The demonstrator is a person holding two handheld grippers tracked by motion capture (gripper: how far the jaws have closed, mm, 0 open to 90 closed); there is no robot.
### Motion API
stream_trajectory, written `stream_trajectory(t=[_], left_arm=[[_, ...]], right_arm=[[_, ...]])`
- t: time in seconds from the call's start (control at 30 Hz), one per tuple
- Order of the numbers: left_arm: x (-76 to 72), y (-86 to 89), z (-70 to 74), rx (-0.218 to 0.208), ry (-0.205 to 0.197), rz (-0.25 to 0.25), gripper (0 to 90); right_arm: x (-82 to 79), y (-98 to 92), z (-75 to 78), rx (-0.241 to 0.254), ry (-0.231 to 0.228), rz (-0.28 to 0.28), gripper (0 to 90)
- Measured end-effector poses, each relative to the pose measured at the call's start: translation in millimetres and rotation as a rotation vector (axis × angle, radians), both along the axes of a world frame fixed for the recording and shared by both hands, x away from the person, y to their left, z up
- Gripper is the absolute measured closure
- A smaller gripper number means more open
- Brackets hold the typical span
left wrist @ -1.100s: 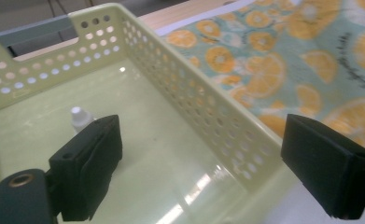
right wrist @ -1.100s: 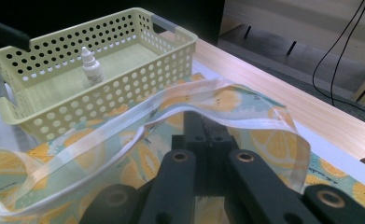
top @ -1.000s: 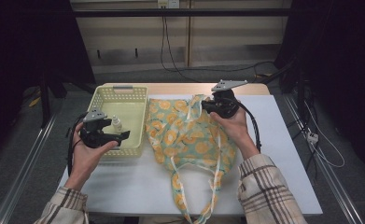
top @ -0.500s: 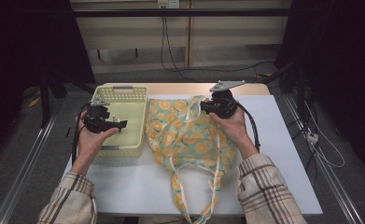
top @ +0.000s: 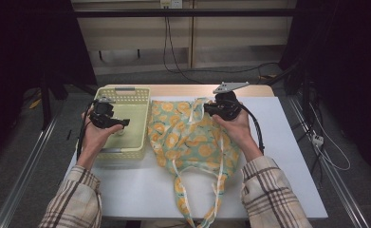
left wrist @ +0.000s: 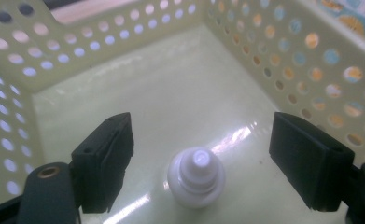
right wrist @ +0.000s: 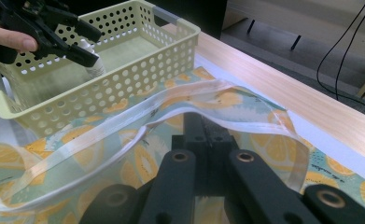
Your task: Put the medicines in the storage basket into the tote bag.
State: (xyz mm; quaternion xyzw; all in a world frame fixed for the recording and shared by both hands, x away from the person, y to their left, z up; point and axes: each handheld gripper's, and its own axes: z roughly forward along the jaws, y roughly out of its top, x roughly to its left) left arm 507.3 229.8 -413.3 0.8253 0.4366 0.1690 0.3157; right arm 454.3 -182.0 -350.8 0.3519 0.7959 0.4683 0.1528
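Observation:
A small white bottle stands upright on the floor of the pale yellow perforated basket. My left gripper hangs over it, open. Its jaws stand wide on either side of the bottle and do not touch it. The right gripper view has the left gripper above the basket, with the bottle below its jaws. A cloth bag printed with orange slices lies flat on the table beside the basket. My right gripper is shut on the bag's upper rim, by its translucent white strap.
The white table top extends to the right of the bag, with a wooden strip along the far edge. The bag's long straps trail toward the near edge. Cables hang from both grippers. The person's plaid sleeves come in from below.
My left gripper has moved away from the person, farther in over the basket. The right gripper and the bag have stayed in place.

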Motion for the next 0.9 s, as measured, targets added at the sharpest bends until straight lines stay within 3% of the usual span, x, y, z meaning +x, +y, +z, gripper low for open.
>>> stream_trajectory(t=[0.17, 0.2, 0.33, 0.5, 0.53, 0.6, 0.83, 0.9], left_arm=[[2.8, 0.0, -5.2, 0.019, 0.063, -0.013, 32.5], [2.6, -0.5, -5.6, 0.044, 0.065, -0.013, 32.5], [3.4, 0.4, -7.9, 0.057, 0.094, -0.006, 36.2], [4.0, -1.6, -10.8, 0.079, 0.105, -0.011, 47.5], [4.2, -1.5, -11.2, 0.079, 0.109, -0.015, 55.8], [4.7, -2.0, -12.3, 0.092, 0.115, -0.024, 59.3], [3.7, -3.5, -10.9, 0.111, 0.106, -0.032, 60.2], [3.2, -3.5, -9.8, 0.097, 0.1, -0.029, 60.3]], right_arm=[[1.6, 0.9, -2.1, 0.0, 0.006, -0.001, 90.0], [1.6, 0.9, -2.1, 0.0, 0.006, -0.001, 90.0], [1.4, 0.6, -2.1, -0.001, 0.005, -0.001, 90.0], [1.6, 0.7, -2.4, -0.002, 0.005, -0.001, 90.0], [2.0, 0.7, -3.0, -0.001, 0.005, -0.003, 90.0], [2.6, 0.6, -4.0, -0.002, 0.009, -0.004, 90.0], [2.8, 1.3, -4.4, -0.005, 0.016, -0.009, 90.0], [2.5, 0.7, -3.5, -0.006, 0.014, -0.01, 90.0]])
